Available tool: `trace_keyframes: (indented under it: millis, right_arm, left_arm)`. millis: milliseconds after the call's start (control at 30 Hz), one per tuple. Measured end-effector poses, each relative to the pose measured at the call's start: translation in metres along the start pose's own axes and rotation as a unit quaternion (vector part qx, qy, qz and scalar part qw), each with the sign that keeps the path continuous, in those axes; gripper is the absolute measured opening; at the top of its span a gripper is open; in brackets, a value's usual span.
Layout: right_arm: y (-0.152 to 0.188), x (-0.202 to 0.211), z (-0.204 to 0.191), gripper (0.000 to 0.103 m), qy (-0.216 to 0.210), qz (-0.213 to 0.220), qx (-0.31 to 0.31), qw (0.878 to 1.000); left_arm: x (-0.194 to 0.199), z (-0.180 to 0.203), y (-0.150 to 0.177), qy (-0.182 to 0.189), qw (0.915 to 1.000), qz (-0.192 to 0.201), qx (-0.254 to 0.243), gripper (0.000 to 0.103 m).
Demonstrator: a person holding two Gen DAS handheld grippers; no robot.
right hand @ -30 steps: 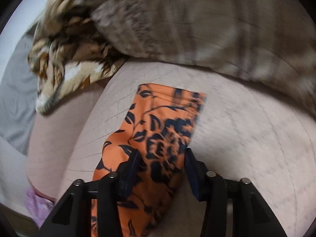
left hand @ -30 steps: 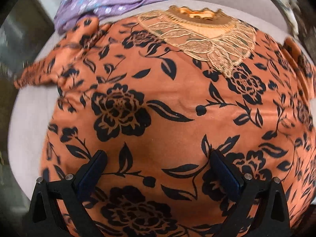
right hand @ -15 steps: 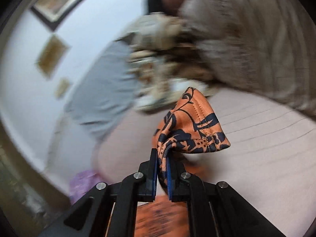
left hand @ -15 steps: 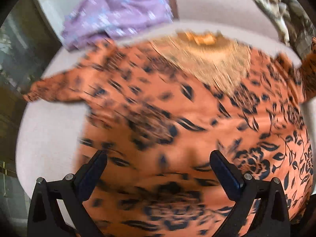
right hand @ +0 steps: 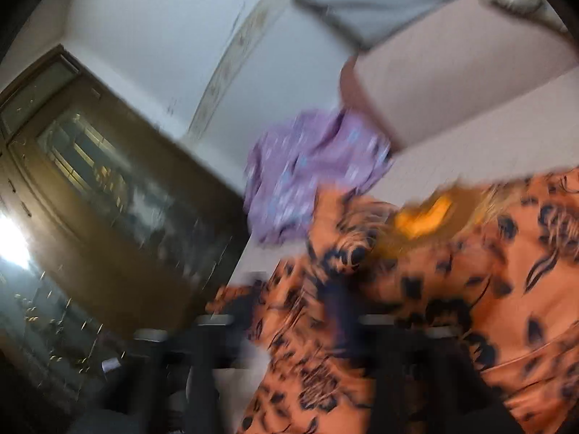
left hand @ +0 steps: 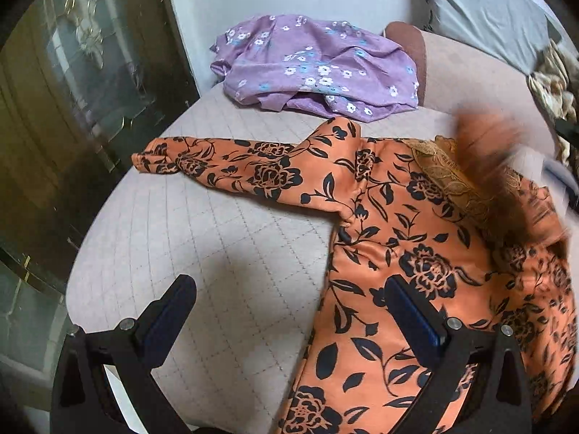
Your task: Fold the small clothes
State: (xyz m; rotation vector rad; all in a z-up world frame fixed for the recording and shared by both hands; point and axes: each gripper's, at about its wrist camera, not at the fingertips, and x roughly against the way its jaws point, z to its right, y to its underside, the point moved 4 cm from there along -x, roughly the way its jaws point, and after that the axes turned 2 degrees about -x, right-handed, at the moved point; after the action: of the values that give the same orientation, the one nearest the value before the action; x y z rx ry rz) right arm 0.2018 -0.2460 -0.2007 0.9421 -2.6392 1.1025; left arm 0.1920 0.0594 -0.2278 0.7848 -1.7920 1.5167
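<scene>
An orange top with black flowers (left hand: 416,253) lies spread on the quilted pinkish sofa seat (left hand: 217,253), its left sleeve (left hand: 235,170) stretched out to the left. My left gripper (left hand: 289,311) is open and empty above the seat, its right finger over the top's left edge. The other sleeve (left hand: 488,152) is a blurred orange shape swinging over the lace collar. In the right wrist view the top (right hand: 452,289) is heavily blurred and my right gripper (right hand: 318,332) is smeared; its jaws cannot be made out.
A crumpled purple flowered garment (left hand: 318,68) lies at the back of the seat, also in the right wrist view (right hand: 307,173). A grey cushion (left hand: 481,11) leans at the back right. A dark glass-fronted cabinet (left hand: 72,108) stands left of the sofa.
My left gripper has moved left off the top's middle to its left edge. My right gripper, shut on the right sleeve, has swung it across over the top's body.
</scene>
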Motion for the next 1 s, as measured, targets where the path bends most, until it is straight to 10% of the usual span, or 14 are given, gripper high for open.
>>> trace_keyframes:
  millis: [133, 333, 433, 500, 733, 833, 1000]
  right_arm:
    - [0.015, 0.014, 0.014, 0.087, -0.032, -0.006, -0.049, 0.998]
    - [0.012, 0.101, 0.059, 0.066, 0.126, 0.027, -0.043, 0.991]
    - [0.017, 0.134, 0.099, 0.036, 0.197, 0.056, -0.048, 0.978]
    - [0.016, 0.140, 0.123, 0.034, 0.271, 0.056, -0.033, 0.960]
    - [-0.008, 0.134, 0.157, 0.031, 0.259, 0.064, -0.070, 0.961]
    - [-0.012, 0.121, 0.172, 0.031, 0.249, 0.049, -0.098, 0.962]
    - [0.004, 0.092, 0.200, 0.032, 0.242, -0.017, -0.158, 0.957]
  left_arm:
    - [0.002, 0.013, -0.004, 0.028, 0.9996, -0.004, 0.008, 0.103]
    - [-0.009, 0.049, -0.020, 0.075, 0.9970, -0.010, 0.017, 0.102]
    - [-0.026, 0.063, -0.037, 0.095, 0.9951, -0.010, 0.025, 0.061]
    - [-0.046, 0.076, -0.049, 0.115, 0.9926, -0.030, 0.024, 0.044]
    - [-0.115, 0.098, -0.055, 0.112, 0.9883, -0.101, 0.024, 0.046]
    - [-0.132, 0.106, -0.049, 0.129, 0.9836, -0.124, 0.024, 0.012]
    - [-0.124, 0.109, -0.051, 0.091, 0.9926, -0.080, -0.006, 0.006]
